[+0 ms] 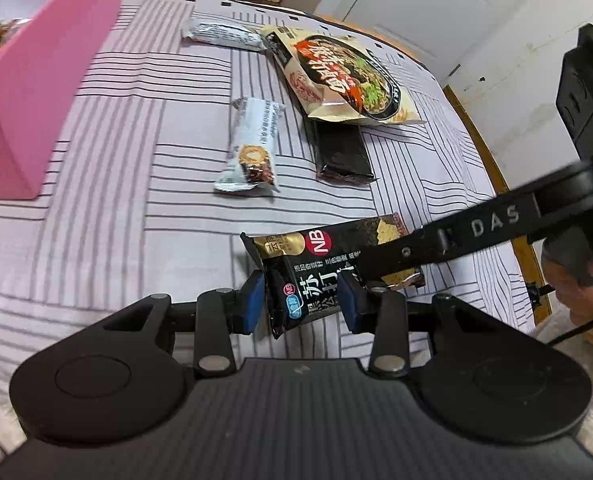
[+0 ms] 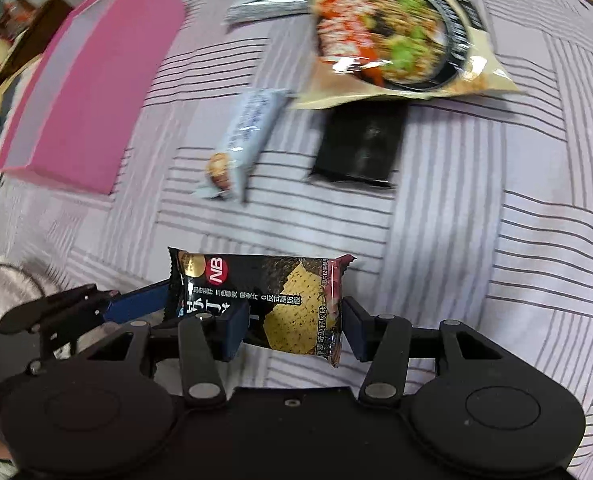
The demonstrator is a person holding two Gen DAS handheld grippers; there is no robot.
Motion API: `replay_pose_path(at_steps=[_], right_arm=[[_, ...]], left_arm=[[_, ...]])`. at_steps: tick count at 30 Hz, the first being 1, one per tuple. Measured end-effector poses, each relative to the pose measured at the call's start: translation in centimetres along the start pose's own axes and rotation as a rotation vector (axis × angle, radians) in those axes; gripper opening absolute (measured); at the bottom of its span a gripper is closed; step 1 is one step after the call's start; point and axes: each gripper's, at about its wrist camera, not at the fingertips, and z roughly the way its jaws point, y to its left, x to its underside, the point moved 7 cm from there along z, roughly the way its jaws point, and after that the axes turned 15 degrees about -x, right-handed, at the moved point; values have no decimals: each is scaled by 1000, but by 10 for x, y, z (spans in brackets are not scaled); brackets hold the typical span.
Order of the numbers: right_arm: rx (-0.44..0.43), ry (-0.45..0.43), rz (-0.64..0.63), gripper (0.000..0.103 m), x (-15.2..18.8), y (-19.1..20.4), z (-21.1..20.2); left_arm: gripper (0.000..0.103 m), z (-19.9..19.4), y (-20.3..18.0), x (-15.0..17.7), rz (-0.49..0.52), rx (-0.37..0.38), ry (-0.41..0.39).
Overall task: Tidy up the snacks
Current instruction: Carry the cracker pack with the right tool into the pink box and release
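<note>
Bedspread (image 1: 108, 216) carries the pink box (image 1: 52, 80), holding one snack at least, and beside it lie the noodle bag (image 1: 344, 76), a black pack (image 1: 342, 152) and two white bars (image 1: 252, 148). The cracker packet (image 2: 264, 304) hangs between both tongs above the cloth: the left gripper (image 1: 304, 300) pinches one end, while the right gripper (image 2: 292, 328) straddles the other, pads seemingly loose.

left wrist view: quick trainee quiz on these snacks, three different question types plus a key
1. What lies partly under the noodle bag?
2. How many white bar wrappers lie on the striped cloth?
3. True or false: the left gripper is empty.
Key: 1 a flat black packet; 2 two; 3 false, its pads clamp the black cracker packet.
</note>
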Motion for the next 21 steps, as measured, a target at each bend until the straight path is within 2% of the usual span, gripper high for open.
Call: replay_pose_path(at_steps=[4, 7, 10, 21], right_arm=[[-20, -16, -23, 59, 3, 16, -5], [-41, -13, -46, 69, 6, 32, -8], [-15, -53, -78, 69, 8, 47, -15], [-21, -91, -215, 71, 12, 116, -38]], left_arm=[[37, -17, 7, 5, 25, -11, -4], [37, -31, 11, 9, 47, -32, -15], [37, -46, 14, 14, 39, -8, 0], [37, -103, 41, 10, 22, 34, -36]])
